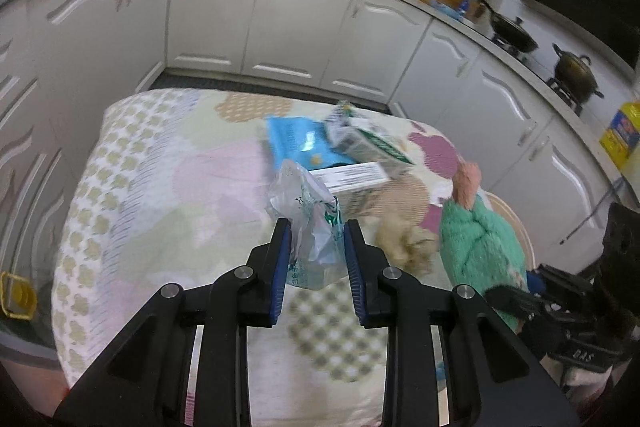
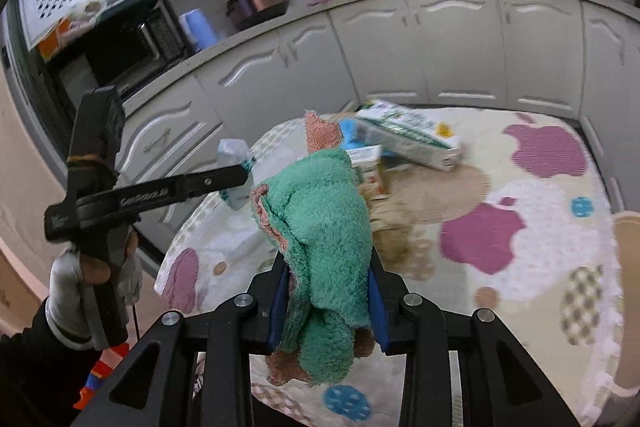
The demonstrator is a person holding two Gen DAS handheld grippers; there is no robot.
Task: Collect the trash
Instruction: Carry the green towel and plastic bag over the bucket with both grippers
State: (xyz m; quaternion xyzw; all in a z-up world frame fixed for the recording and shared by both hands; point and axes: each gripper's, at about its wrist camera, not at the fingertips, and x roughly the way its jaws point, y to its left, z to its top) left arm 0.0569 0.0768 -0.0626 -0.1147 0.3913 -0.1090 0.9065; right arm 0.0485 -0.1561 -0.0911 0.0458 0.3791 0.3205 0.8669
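Note:
My left gripper (image 1: 314, 227) is shut on a crumpled clear plastic wrapper (image 1: 308, 223) with green print, held above the table. The wrapper also shows in the right wrist view (image 2: 236, 167), held in the left gripper there. My right gripper (image 2: 328, 263) is shut on a green and pink fluffy towel (image 2: 320, 239), which also shows in the left wrist view (image 1: 480, 239). On the patterned tablecloth (image 1: 160, 187) lie a blue packet (image 1: 296, 141), a long green-white carton (image 1: 372, 143), a small white box (image 1: 352, 179) and a brownish crumpled wad (image 1: 404, 243).
White kitchen cabinets (image 1: 256, 19) curve around the far side of the table. Pots (image 1: 576, 73) and a pan stand on the counter at right. A microwave (image 2: 116, 43) stands on the counter in the right wrist view. A yellow object (image 1: 16, 295) sits low at left.

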